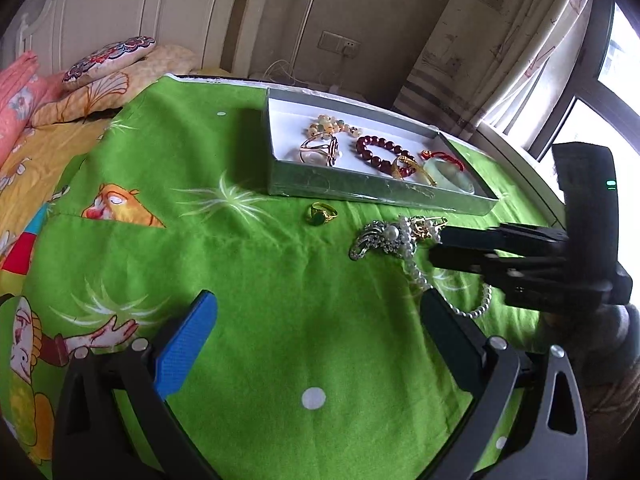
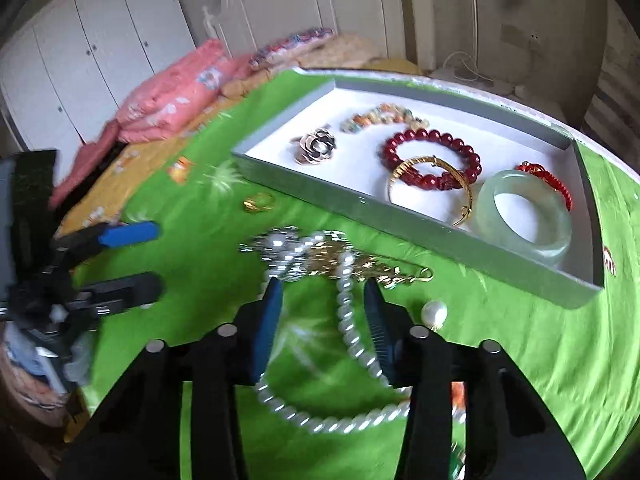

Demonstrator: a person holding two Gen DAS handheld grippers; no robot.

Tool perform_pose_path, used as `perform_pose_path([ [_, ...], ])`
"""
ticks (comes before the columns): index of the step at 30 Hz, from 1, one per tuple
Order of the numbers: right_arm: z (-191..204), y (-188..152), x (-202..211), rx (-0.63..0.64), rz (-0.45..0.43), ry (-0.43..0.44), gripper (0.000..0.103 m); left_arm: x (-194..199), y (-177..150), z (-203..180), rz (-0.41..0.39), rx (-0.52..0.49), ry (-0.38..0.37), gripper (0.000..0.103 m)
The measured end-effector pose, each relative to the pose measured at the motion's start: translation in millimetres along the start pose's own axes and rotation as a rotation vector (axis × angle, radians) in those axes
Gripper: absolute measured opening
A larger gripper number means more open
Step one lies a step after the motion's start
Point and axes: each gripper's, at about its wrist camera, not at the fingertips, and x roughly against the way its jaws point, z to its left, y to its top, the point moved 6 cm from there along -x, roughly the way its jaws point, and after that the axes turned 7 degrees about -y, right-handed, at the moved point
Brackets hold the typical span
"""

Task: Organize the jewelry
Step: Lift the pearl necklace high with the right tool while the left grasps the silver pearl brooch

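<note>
Left wrist view: a green cartoon-print cloth (image 1: 256, 280) covers a round table. A shallow silver tray (image 1: 380, 196) with a white floor sits toward the far side, holding a red bead bracelet (image 1: 380, 152), a pale bead bracelet (image 1: 332, 124), a gold bangle (image 1: 412, 168), a pale green jade bangle (image 1: 448, 176) and a metal flower brooch (image 1: 320, 148). Just in front of the tray lies a gold ring with a green stone (image 1: 322, 214). To its right is a tangle: a silver rhinestone brooch (image 1: 372, 240) and a pearl necklace (image 1: 476, 308), whose strand trails toward the camera. The left tool (image 1: 320, 320) hangs with its fingers spread wide over bare cloth, holding nothing. The right tool (image 1: 436, 246) reaches in from the right, its tips at the tangle.

Right wrist view, slightly blurred: the pearl necklace (image 2: 352, 328) runs from the tangle back between the right tool's (image 2: 322, 292) fingers, then loops beneath them. The fingers stand part-closed on either side of the strand without pressing it. A loose pearl earring (image 2: 434, 312) lies just right of them. The tray's (image 2: 440, 236) long near wall runs diagonally close behind the tangle. Open cloth lies left, where the left tool (image 2: 154, 256) hovers spread.
</note>
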Motion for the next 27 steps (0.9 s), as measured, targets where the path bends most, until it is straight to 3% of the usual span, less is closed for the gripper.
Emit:
perform_pose_path([
  [3,-1.0,3.7,-4.5,0.034,-0.011,-0.025,0.025,0.4,0.0,0.3,-0.003,0.007,-0.007,0.101],
  [4,-1.3,4.0,-5.1,0.038,-0.012,-0.03,0.013,0.3,-0.1,0.5,-0.003,0.01,-0.008,0.101],
  [8,-2.9,4.0,0.4,-0.009,-0.04,0.087,0.011,-1.2,-0.6,2.6,0.005,0.023,-0.004,0.101],
  [13,-22.5,-0.5,63.6,-0.338,-0.239,0.578,0.011,-5.5,-1.3,2.8,0.024,0.03,0.007,0.101],
  [17,-30.3,-18.3,127.3,-0.406,-0.423,0.799,0.011,-10.0,-1.7,-3.7,0.051,-0.005,0.033,0.101],
  [21,-38.6,-34.7,165.4,-0.377,-0.506,0.801,0.011,-20.4,3.4,-23.1,0.081,-0.098,0.084,0.1],
  [25,-55.8,-51.5,173.0,-0.403,-0.54,0.778,0.011,-38.5,17.6,-50.2,0.102,-0.184,0.069,0.099],
  [27,-60.5,-55.3,171.5,-0.411,-0.544,0.772,0.011,-52.2,24.0,-61.8,0.127,-0.236,0.06,0.086],
])
